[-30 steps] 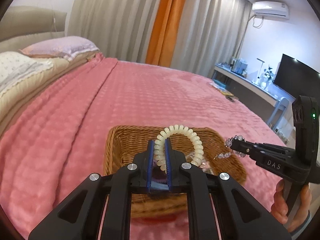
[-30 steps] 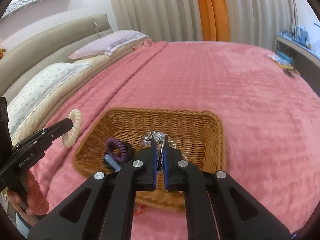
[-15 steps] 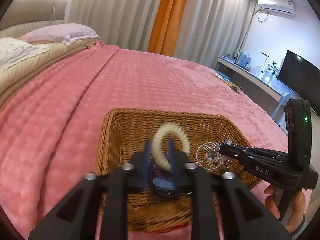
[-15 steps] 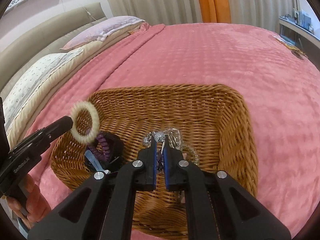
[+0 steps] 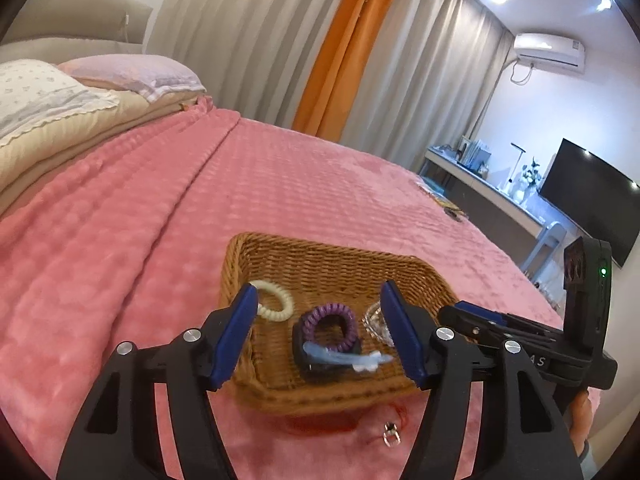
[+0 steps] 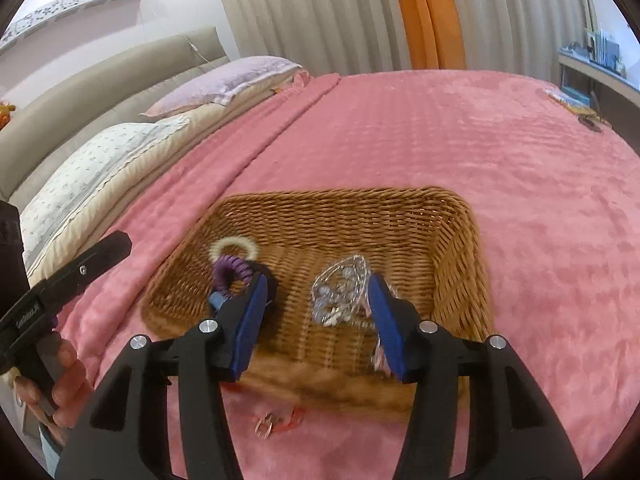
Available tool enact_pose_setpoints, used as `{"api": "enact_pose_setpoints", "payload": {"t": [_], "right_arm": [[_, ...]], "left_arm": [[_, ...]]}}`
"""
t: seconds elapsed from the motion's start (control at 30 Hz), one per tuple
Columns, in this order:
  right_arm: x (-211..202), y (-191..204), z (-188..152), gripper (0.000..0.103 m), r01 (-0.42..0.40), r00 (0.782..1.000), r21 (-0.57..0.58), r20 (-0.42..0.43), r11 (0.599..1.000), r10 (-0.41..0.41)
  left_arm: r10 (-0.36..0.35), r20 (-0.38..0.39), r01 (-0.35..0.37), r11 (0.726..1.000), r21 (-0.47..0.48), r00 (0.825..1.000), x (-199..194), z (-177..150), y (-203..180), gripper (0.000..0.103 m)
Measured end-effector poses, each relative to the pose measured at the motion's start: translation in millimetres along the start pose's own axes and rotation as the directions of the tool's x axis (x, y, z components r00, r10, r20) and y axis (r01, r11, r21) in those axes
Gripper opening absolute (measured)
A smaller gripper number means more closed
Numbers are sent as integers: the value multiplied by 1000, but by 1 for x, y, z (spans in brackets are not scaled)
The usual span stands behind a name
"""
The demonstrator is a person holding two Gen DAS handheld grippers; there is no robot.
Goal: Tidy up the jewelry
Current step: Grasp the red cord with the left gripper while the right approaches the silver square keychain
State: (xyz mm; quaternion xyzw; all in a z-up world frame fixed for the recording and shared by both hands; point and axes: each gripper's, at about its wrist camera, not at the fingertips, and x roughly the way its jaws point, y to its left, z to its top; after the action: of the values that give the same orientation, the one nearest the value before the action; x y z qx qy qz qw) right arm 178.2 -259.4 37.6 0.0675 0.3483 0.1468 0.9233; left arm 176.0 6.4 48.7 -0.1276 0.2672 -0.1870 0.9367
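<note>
We hold the left gripper (image 5: 320, 330) over the near edge of the basket (image 5: 320, 258), its blue-padded jaws spread wide apart and gripping nothing. We hold the right gripper (image 6: 314, 320) over the same near edge, jaws likewise spread wide and gripping nothing.

Basket: woven wicker, rectangular, resting on the pink blanket (image 5: 160, 208) just ahead of both grippers.

Cream coil band (image 5: 276, 300): lying on the basket floor, just ahead of our left gripper's left finger and partly hidden behind its tip. In the right wrist view it (image 6: 234, 247) sits beyond the purple band.

Purple coil band (image 5: 330, 326): lying between our left gripper's fingers, on top of a dark object whose make we cannot tell. A pale blue hair clip (image 5: 344, 360) lies just on the near side of it.

Crystal bracelet (image 6: 340, 288): a loose heap of clear beads and silver chain on the basket floor, between our right gripper's fingers, close to the right one.

Small metal clasp with red cord (image 6: 276, 424): on the blanket outside the basket, below and nearer than the right gripper's fingertips.

Pillows (image 6: 216, 84): far ahead to the left of both grippers.
</note>
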Motion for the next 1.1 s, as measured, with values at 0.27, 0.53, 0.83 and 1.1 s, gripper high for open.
{"api": "enact_pose_setpoints", "payload": {"t": [0.27,0.53,0.83,1.1], "right_arm": [[-49,19,-39,49,-17,999,-24,28,1000,18],[-50,37,-97,49,-55,996,-35,-74,998,53],[-29,45,-141,49,-35,988,-25,-152,999,31],[-37,19,-143,49,-96,989,87,-103,992,105]], "left_arm": [[18,-35,-18,1000,6,999,-38,-44,-5,62],[31,-119,-35,999,-37,992,-47,-84,6,62],[-2,-249,-39,987,-159,969,-16,-100,14,59],[50,-272,-125,956,-265,961,25,-98,2,55]]}}
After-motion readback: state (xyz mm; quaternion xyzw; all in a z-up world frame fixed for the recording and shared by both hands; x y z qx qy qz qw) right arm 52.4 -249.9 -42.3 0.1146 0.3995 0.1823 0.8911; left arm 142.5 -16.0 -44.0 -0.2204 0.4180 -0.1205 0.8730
